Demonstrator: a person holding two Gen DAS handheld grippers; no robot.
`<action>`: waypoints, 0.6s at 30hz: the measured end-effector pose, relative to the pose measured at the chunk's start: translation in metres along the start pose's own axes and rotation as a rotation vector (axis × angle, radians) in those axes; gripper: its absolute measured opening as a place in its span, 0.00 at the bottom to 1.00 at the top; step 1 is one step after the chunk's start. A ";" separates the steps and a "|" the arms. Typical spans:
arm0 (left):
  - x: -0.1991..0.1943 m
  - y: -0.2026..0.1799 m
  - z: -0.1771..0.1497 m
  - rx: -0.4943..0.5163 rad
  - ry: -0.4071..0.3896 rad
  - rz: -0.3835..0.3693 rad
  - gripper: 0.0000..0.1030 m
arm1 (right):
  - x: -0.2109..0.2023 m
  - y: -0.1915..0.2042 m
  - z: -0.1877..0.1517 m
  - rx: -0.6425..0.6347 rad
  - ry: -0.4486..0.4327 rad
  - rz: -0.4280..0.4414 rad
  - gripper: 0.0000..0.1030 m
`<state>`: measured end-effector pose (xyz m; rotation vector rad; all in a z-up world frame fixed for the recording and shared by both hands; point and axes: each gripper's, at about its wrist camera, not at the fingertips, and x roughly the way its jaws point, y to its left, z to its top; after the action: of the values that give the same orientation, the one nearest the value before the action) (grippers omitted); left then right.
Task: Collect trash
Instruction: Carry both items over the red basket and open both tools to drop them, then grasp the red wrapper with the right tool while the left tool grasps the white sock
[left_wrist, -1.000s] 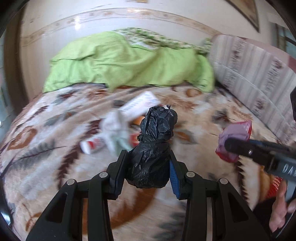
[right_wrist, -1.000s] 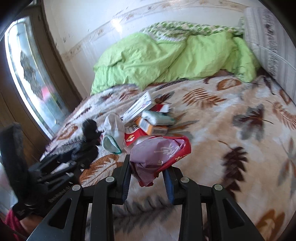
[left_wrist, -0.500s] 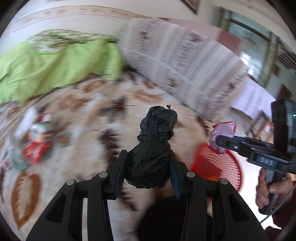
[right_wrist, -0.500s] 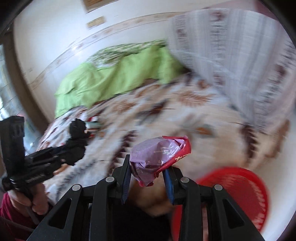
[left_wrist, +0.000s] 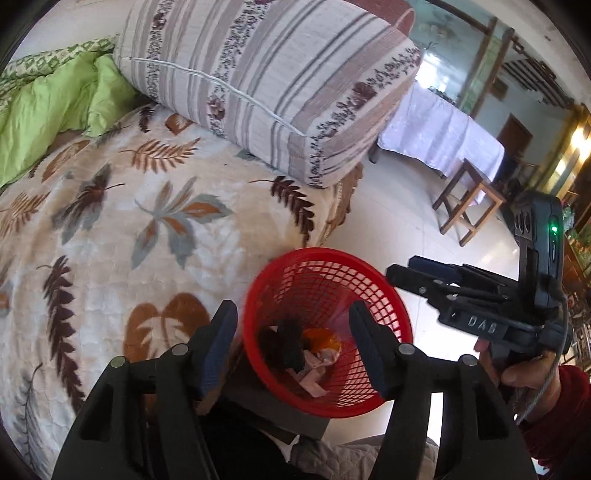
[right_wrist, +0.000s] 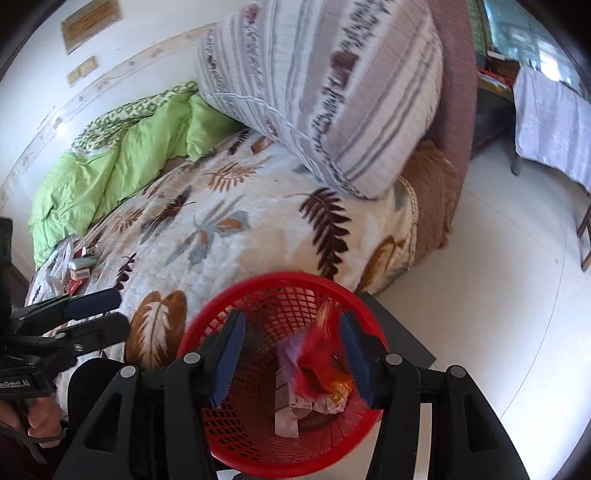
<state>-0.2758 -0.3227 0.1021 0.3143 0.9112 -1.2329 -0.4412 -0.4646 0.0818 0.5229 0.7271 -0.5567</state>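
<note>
Left wrist view: left gripper (left_wrist: 291, 345) jaws just opened, empty; black bag (left_wrist: 282, 347) dropped in red basket (left_wrist: 258, 291).
Right gripper (right_wrist: 291, 356): jaws just opened, wrapper (right_wrist: 314, 354) falling.
Tip: grippers are best kept over the basket's middle.

Both handheld grippers are built from matte black plastic, angular and ribbed, with round silver screw heads set along the arms. The left gripper (left_wrist: 291, 332) has dark blue pads lining the inner faces of its two fingers, and the right gripper (right_wrist: 291, 354) matches it. Seen from the side, the right one carries raised letters on its body, a boxy black camera block on top with a small green light, and a thin grey cable trailing off. White lettering marks the left one's side. The person's right hand (left_wrist: 517, 373) emerges from a dark red sleeve (left_wrist: 565, 417).
</note>
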 end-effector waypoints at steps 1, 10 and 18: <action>-0.005 0.006 -0.002 -0.010 -0.007 0.014 0.60 | 0.000 0.000 0.000 0.002 -0.001 0.000 0.55; -0.089 0.111 -0.028 -0.170 -0.140 0.262 0.63 | 0.018 0.104 0.025 -0.164 -0.047 0.196 0.55; -0.157 0.227 -0.081 -0.420 -0.210 0.500 0.64 | 0.063 0.257 0.026 -0.343 0.056 0.437 0.55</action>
<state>-0.1121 -0.0867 0.1100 0.0642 0.8208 -0.5834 -0.2274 -0.3102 0.1154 0.3605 0.7161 -0.0070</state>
